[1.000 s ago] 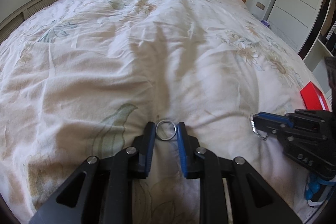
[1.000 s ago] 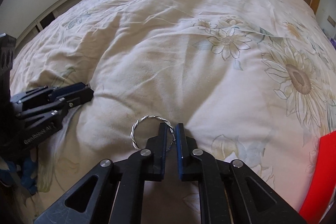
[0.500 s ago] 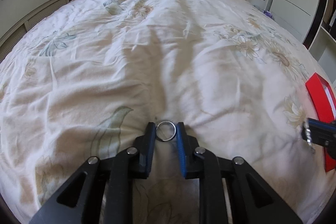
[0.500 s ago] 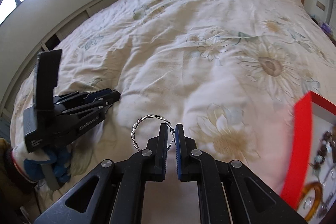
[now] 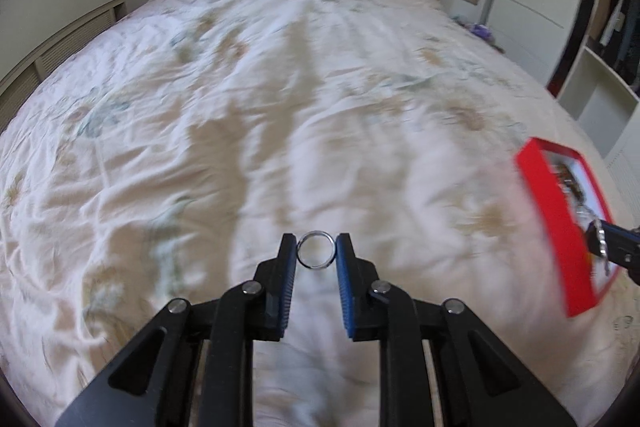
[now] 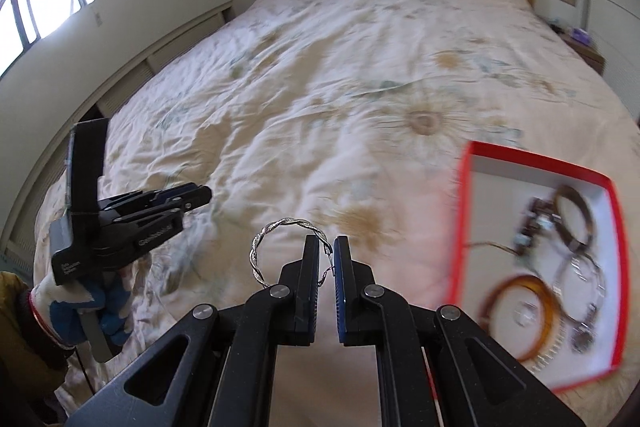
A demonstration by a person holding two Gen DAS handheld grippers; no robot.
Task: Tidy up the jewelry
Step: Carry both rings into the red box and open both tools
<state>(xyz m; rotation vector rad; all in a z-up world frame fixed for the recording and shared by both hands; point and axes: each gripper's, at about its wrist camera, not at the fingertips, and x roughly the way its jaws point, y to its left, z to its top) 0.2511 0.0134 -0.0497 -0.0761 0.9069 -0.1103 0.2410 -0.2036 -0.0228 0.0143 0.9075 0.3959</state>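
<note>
Fingers of the left gripper (image 5: 316,251) are clamped on a plain ring (image 5: 316,249); the right gripper (image 6: 327,253) pinches a twisted bangle (image 6: 280,247). Both have been lifted off the bed (image 6: 320,87); the red box (image 6: 540,267), apparently holding other jewelry, has come near.

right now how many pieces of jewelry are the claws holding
2. A plain silver ring is pinched in the left claw, and a twisted silver bangle in the right claw. More jewelry lies blurred in the red box, not held.
</note>
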